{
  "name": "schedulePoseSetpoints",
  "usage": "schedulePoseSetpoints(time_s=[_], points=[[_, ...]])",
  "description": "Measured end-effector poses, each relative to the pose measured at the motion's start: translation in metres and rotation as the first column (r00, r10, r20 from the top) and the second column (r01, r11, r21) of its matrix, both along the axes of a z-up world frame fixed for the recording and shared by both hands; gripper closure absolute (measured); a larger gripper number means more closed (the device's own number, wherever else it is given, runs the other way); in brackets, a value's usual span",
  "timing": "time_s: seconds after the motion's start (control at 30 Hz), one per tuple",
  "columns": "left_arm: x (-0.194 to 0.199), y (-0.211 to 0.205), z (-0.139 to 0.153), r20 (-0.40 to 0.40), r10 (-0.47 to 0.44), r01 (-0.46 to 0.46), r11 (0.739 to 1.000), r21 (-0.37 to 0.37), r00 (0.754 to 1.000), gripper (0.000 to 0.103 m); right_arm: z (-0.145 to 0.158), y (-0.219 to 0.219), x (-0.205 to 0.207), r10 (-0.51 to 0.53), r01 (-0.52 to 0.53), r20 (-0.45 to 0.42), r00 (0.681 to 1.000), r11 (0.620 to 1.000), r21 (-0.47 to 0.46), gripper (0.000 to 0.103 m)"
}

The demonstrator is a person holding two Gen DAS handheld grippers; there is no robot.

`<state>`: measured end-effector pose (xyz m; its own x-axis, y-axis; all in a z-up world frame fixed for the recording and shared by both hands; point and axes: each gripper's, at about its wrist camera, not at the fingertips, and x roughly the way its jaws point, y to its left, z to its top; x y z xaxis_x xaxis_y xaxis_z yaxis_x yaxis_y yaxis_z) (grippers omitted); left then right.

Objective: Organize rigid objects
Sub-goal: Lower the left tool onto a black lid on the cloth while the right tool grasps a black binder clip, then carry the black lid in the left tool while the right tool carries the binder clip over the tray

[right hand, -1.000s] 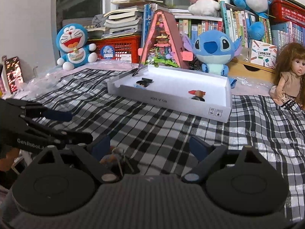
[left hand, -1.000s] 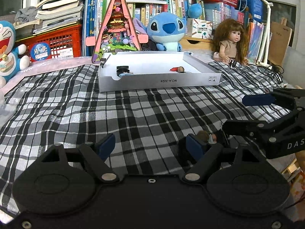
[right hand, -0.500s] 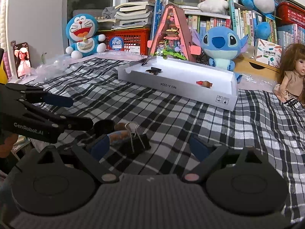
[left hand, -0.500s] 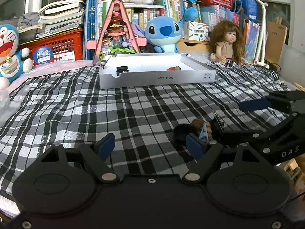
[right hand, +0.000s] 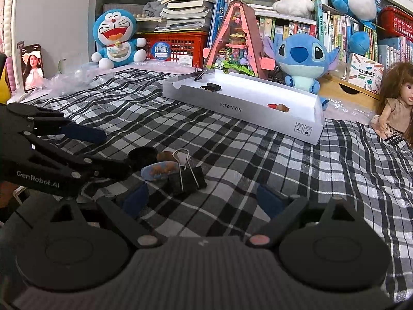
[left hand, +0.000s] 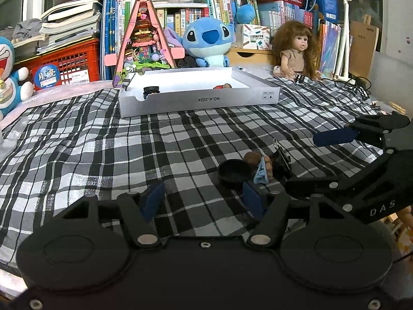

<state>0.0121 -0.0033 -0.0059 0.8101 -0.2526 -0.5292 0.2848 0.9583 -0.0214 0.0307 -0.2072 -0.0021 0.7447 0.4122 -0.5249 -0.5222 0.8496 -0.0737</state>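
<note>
A small cluster lies on the checked cloth: a black round lid (left hand: 233, 171) (right hand: 142, 155), a brown bead (left hand: 251, 158) (right hand: 165, 156), a blue oval piece (left hand: 261, 173) (right hand: 160, 170) and a black binder clip (left hand: 281, 160) (right hand: 187, 178). My left gripper (left hand: 204, 200) (right hand: 116, 152) is low over the cloth, its jaws closing with nothing between them; the cluster sits just past its right fingertip. My right gripper (right hand: 204, 200) (left hand: 302, 162) stands open, with the clip just ahead of its left finger. A white box (left hand: 198, 100) (right hand: 240, 111) farther back holds a black lid and a red-brown piece.
Behind the box stand a blue plush (left hand: 206, 41), a pink triangular model (left hand: 144, 41), a doll (left hand: 294, 49), a red crate (left hand: 64, 64) and bookshelves. A phone (right hand: 32, 67) leans at the far left. Cables lie at the right edge of the cloth.
Both grippers have come down and closer to the cluster, which now shows in full. The left gripper's fingers have drawn nearer together. The right gripper's gap is unchanged.
</note>
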Motion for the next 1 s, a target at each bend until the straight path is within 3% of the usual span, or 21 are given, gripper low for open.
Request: schedulePoseSetpoints(time_s=[0.63,0.7,0.83,0.93,1.0], points=[[0.014,-0.017,-0.001,0.013,-0.011,0.011,1.0,-0.012,1.0,0.053,-0.001,0.003,0.007,-0.055,0.056,0.043,0.998,0.998,-0.025,0.009],[0.015,-0.018,-0.001,0.013,-0.015,0.015,1.0,-0.015,1.0,0.056,-0.002,0.004,0.007,-0.053,0.055,0.047,0.997,0.998,-0.03,0.009],[0.016,-0.018,0.0,0.023,-0.021,0.021,1.0,-0.016,1.0,0.073,-0.003,0.007,0.007,-0.045,0.047,0.05,0.998,0.998,-0.03,0.01],[0.016,-0.019,0.0,0.03,-0.013,0.014,1.0,-0.017,0.999,0.073,-0.002,0.01,0.007,-0.029,0.03,0.049,0.998,0.999,-0.03,0.018],[0.016,-0.019,0.0,0.032,-0.012,0.012,1.0,-0.019,0.999,0.073,-0.002,0.012,0.006,-0.009,0.01,0.038,0.999,1.0,-0.027,0.028]])
